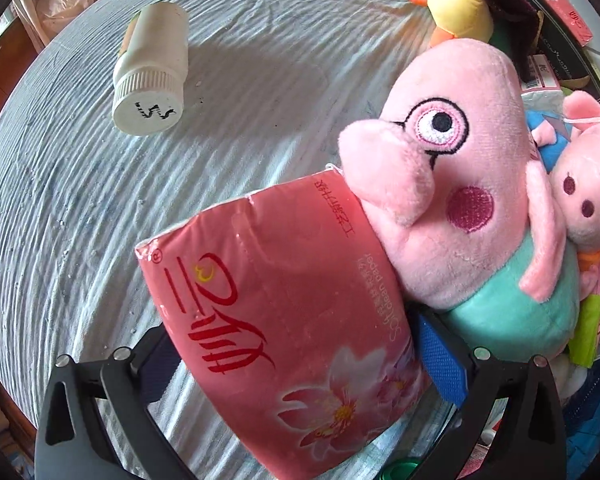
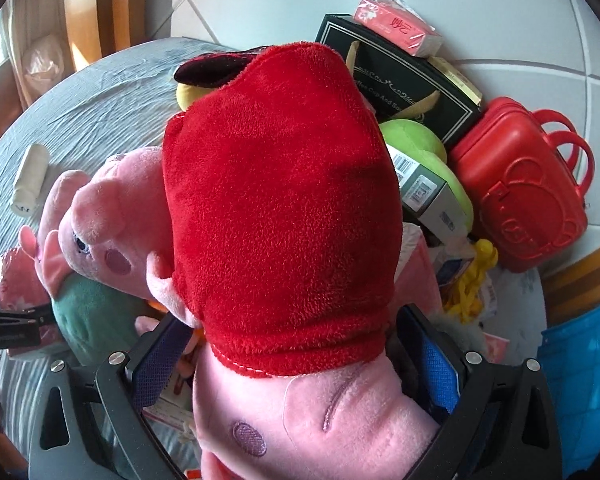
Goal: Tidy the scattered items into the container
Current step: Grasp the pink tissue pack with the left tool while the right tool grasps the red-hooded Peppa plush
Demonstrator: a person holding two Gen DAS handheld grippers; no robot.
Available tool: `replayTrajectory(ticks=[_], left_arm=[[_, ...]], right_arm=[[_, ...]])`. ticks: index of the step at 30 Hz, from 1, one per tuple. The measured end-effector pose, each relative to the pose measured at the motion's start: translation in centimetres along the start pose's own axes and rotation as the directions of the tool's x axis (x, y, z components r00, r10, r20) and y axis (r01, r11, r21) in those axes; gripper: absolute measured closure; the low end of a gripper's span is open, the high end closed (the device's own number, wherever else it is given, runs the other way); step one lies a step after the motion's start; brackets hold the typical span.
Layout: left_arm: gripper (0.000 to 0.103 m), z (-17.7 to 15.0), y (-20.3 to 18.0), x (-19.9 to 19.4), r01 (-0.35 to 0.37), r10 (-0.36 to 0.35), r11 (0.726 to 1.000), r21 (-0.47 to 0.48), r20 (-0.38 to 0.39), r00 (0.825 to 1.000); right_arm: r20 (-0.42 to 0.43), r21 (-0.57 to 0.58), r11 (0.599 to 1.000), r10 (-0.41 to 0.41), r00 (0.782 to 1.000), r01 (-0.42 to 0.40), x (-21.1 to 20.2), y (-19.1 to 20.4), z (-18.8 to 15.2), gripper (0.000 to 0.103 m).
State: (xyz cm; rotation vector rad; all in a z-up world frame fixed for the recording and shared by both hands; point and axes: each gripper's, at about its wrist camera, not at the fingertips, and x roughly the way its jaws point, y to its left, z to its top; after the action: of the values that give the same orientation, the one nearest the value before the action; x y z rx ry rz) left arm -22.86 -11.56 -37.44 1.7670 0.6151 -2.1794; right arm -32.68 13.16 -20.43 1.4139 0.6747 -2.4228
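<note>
Wrinkled pale-blue cloth (image 1: 228, 168) covers the table. At far left a white bottle (image 1: 150, 74) lies on its side, cap toward me, well apart from my left gripper (image 1: 296, 356), which clamps a pink tissue pack (image 1: 276, 320) running lengthwise ahead. My right gripper (image 2: 296, 364) grips a red-dressed pink plush (image 2: 280, 200); the blue basket (image 2: 580, 380) sits right, nearer this hand.

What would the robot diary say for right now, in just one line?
left gripper: shut on pink tissue pack | right gripper: shut on pig plush in red dress | white bottle: lying on cloth, untouched
</note>
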Motion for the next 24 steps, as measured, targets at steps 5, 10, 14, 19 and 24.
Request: replayTrajectory(ticks=[5,10,14,19,24], left_arm=[[0.002,0.2,0.3,0.7,0.007,-0.007,1.000,0.013,-0.017,1.000],[0.009,0.1,1.1,-0.9,0.029,-0.029,0.999,0.030,0.014,0.999],[0.009,0.2,1.8,-2.5,0.038,-0.039,0.999,0.035,0.040,0.998],[0.009,0.2,2.6,-4.6,0.044,-0.048,0.998,0.055,0.076,0.996],[0.009,-0.6,2.9,-7.3,0.048,-0.058,0.994,0.098,0.106,0.993]], right_arm=[[-0.013,0.017,1.000,0.008,1.000,-0.008,0.5,-0.3,0.2,0.023],[-0.003,0.045,0.999,0.031,1.000,-0.031,-0.3,-0.4,-0.1,0.037],[0.010,0.096,0.993,0.065,0.998,-0.066,-1.5,-0.7,-0.3,0.038],[0.035,0.146,0.984,0.099,0.994,-0.103,-3.7,-0.8,-1.0,0.038],[0.080,0.193,0.973,0.114,0.990,-0.127,-6.7,-1.0,-1.8,0.038]])
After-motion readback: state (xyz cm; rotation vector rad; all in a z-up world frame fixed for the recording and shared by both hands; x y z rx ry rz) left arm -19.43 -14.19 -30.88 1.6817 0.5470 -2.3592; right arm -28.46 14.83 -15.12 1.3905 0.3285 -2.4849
